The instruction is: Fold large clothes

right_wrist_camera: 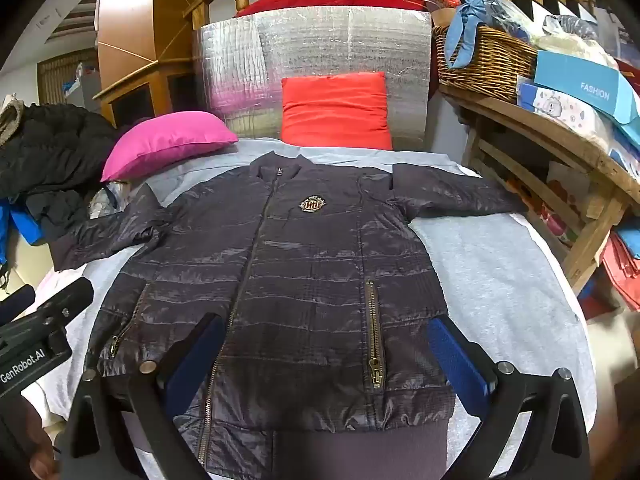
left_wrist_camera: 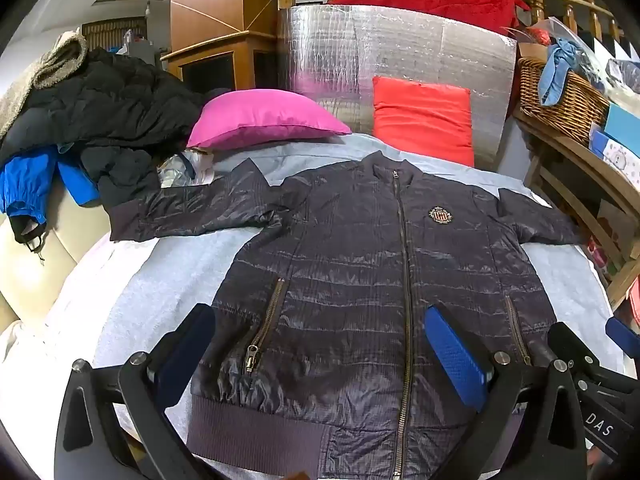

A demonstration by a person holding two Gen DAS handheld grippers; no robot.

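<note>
The dark quilted jacket lies flat and face up on the grey blanket that covers the bed, zipped to the collar, hem nearest the cameras, both sleeves spread out sideways. A crest badge sits on its chest, and a zipped pocket runs down each side of the front.

By this layout no fold has been made yet: sleeves, sides and hem all lie open, so the whole folding is left to do.

The left claw hangs above the lower front with its jaws spread wide and nothing between them. The right claw hangs likewise over the hem area, wide apart and empty.

Beyond the collar a pink pillow and a red cushion rest against a silver foil panel. On the left side black and blue garments are heaped.

On the wooden shelf to the right stands a wicker basket with a light blue cloth draped over its rim; what else it holds I cannot tell. Beside it lie boxes, one marked FASHION.
</note>
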